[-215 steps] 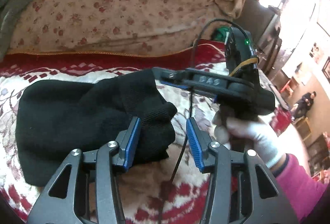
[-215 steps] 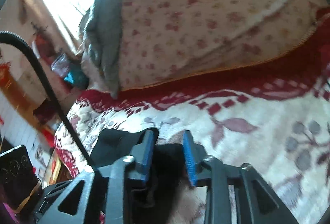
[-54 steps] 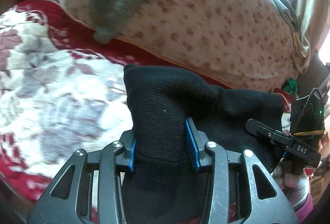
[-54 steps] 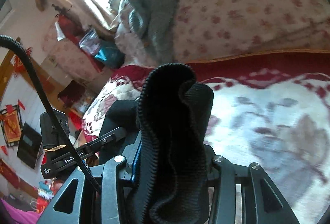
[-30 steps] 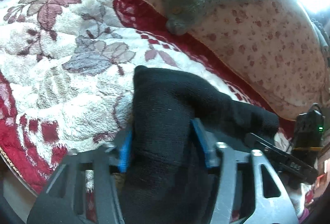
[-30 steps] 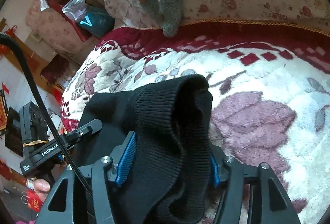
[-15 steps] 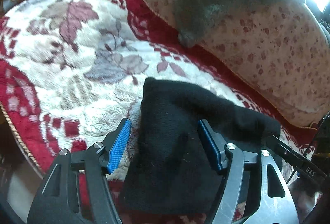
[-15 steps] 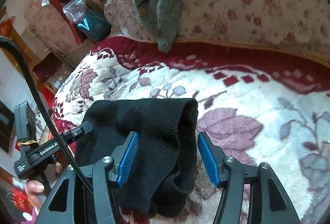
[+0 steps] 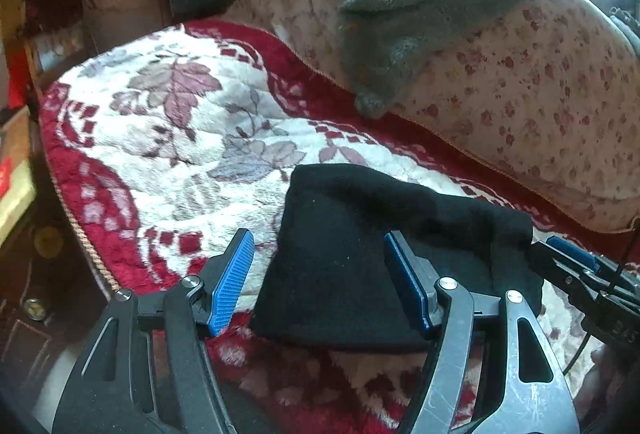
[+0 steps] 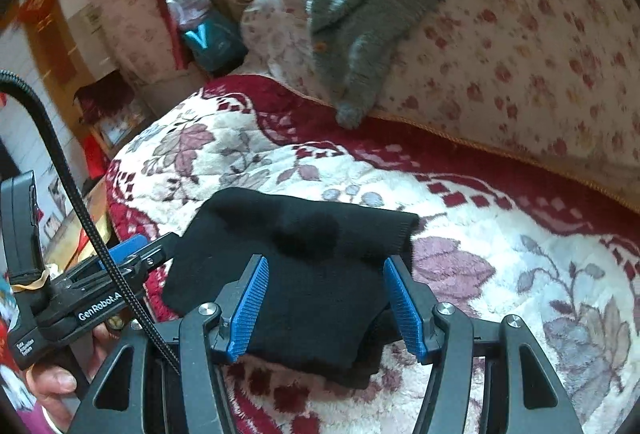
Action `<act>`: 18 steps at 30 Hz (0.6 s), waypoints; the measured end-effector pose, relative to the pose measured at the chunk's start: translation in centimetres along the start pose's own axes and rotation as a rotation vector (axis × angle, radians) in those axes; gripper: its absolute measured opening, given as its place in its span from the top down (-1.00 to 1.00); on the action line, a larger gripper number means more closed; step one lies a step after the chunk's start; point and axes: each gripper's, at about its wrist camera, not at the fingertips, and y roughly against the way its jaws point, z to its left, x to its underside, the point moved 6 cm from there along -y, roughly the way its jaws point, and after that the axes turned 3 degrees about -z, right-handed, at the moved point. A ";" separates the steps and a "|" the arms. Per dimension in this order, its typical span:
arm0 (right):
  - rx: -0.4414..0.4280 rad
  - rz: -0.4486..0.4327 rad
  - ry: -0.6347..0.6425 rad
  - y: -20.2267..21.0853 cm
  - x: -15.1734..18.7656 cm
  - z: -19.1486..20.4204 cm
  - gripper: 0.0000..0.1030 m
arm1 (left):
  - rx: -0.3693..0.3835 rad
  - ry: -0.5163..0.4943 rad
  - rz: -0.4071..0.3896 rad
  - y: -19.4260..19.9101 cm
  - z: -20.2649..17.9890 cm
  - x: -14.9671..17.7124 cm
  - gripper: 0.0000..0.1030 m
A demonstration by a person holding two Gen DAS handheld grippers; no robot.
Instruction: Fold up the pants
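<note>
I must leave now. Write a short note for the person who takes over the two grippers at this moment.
Left gripper: open, holds nothing.
Right gripper: open, holds nothing.
Black pants: lying on the floral blanket as a compact folded bundle, between the jaws of both grippers.
Done: the fold appears laid down and released.
Left: check that the edges lie flat; perhaps smooth the raised right corner, then pull both grippers away.

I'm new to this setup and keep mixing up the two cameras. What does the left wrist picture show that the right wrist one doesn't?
Only the left wrist view shows the bed's edge with the dark floor below.

Only the right wrist view shows the bare hand on the other tool's handle and a black cable.

Both show the folded black pants on the flowered blanket, a gray sweater on the spotted pillow, and both the left gripper and the right gripper open.
</note>
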 end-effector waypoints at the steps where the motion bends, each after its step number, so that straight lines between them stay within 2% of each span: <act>1: -0.003 -0.006 0.011 0.3 0.1 0.4 -0.12 | -0.008 -0.003 -0.008 0.4 0.0 0.1 -0.33; 11: -0.023 -0.018 0.064 2.0 1.7 2.5 -0.12 | -0.063 -0.021 -0.055 3.4 -0.3 1.2 -0.33; 18: -0.027 -0.023 0.067 2.8 2.0 2.7 -0.12 | -0.064 -0.027 -0.062 4.4 -0.7 1.6 -0.33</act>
